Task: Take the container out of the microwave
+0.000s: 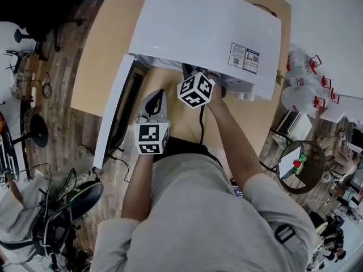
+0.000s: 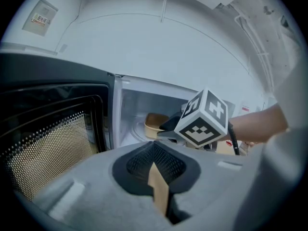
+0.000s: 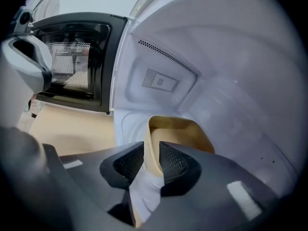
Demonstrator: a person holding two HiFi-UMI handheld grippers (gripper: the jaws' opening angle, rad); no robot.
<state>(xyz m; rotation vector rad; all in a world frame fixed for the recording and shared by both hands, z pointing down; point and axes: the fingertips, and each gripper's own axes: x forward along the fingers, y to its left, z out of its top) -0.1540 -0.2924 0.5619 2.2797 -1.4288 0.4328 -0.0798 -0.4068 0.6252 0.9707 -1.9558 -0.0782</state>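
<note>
A white microwave [image 1: 204, 27] stands on a wooden table [image 1: 99, 55] with its door [image 1: 116, 115] swung open to the left. Inside lies a shallow tan container [image 3: 180, 131], also visible in the left gripper view [image 2: 155, 123]. My right gripper [image 3: 151, 154] reaches into the cavity and is shut on the container's near rim, the wall pinched between both pads. Its marker cube [image 1: 196, 90] shows at the microwave's mouth. My left gripper [image 2: 154, 150] hovers outside in front of the opening, beside the door, shut with nothing in it.
The dark, perforated door window [image 2: 48, 143] is close on the left of the left gripper. Office chairs and cables [image 1: 51, 208] crowd the floor at left. Water jugs [image 1: 303, 86] and a round bin [image 1: 300, 166] stand right of the table.
</note>
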